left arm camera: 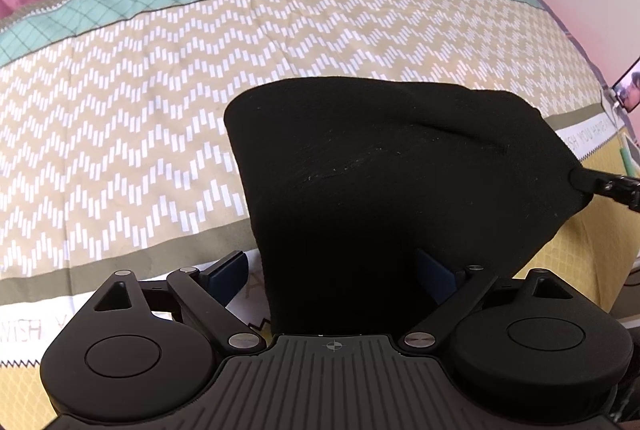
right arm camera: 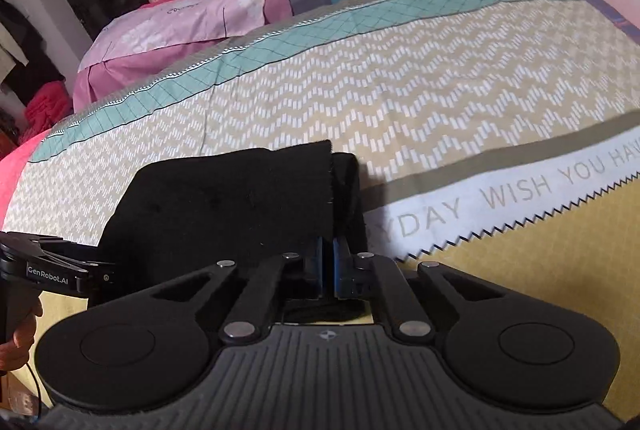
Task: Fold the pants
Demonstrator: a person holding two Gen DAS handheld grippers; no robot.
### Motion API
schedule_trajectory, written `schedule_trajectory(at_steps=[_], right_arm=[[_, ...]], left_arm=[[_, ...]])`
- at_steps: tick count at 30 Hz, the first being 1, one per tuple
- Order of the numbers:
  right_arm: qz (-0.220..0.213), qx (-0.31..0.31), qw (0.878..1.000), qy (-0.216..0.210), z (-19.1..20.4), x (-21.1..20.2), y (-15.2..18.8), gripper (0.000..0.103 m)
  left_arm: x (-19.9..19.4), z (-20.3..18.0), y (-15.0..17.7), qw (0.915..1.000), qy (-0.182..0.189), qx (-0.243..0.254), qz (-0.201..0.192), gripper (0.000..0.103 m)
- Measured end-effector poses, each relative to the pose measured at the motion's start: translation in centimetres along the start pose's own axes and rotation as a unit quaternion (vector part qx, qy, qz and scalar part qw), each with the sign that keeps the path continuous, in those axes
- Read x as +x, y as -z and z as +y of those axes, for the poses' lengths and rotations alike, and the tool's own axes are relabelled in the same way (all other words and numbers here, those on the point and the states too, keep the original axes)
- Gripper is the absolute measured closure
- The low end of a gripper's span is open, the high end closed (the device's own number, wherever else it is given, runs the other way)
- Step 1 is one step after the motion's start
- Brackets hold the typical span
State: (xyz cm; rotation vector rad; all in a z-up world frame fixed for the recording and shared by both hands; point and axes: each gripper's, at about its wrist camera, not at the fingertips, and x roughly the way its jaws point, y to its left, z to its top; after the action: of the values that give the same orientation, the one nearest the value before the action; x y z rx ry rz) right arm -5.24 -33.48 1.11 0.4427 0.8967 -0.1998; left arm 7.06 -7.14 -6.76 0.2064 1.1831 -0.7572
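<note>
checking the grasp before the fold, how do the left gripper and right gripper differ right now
The left gripper has its jaws spread wide, the black pants lying loosely between them; the right gripper has its jaws pinched together on an edge of the pants. The left sits near the middle of the near edge; the right holds a corner. Both point down at the same pants on the patterned bedspread.

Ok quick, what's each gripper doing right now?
Left gripper: open, black pants between its fingers.
Right gripper: shut on the pants' edge.
</note>
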Motion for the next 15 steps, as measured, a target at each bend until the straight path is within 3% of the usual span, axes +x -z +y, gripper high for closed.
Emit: schedule_trajectory(at_steps=[2,4,6,9,10,14,15], right_arm=[[0.027,0.012,0.999,0.017,-0.9,0.9,0.2,0.097],[0.012,0.005,0.998,0.054,-1.0,1.0,0.0,0.094],[-0.016,0.007,0.999,0.045,-0.5,-0.2,-0.5,0.090],[-0.026,-0.031,0.998,0.039,1.7,-0.6,-0.7,0.048],[-0.026,-0.048,0.998,0.038,2.5,-0.4,-0.4,0.043],[0.025,-0.071,0.996,0.048,3.0,1.3,1.8,0.041],[0.030,-0.060,0.996,0.053,2.5,1.2,2.2,0.035]], left_arm=[[0.3,-0.4,-0.1,1.0000,-0.006,0.004,0.004,0.000],[0.3,-0.6,-0.1,0.9998,-0.015,0.009,0.004,0.000],[0.0,-1.0,-0.2,0.9996,-0.026,0.014,0.004,0.000],[-0.7,-1.7,-0.5,0.9986,-0.050,0.015,0.010,0.000],[-1.1,-2.1,-0.6,0.9979,-0.060,0.019,0.011,0.000],[-2.8,-3.1,0.0,0.9935,-0.105,0.042,0.008,0.000],[-3.1,-3.1,0.2,0.9922,-0.116,0.044,0.010,0.000]])
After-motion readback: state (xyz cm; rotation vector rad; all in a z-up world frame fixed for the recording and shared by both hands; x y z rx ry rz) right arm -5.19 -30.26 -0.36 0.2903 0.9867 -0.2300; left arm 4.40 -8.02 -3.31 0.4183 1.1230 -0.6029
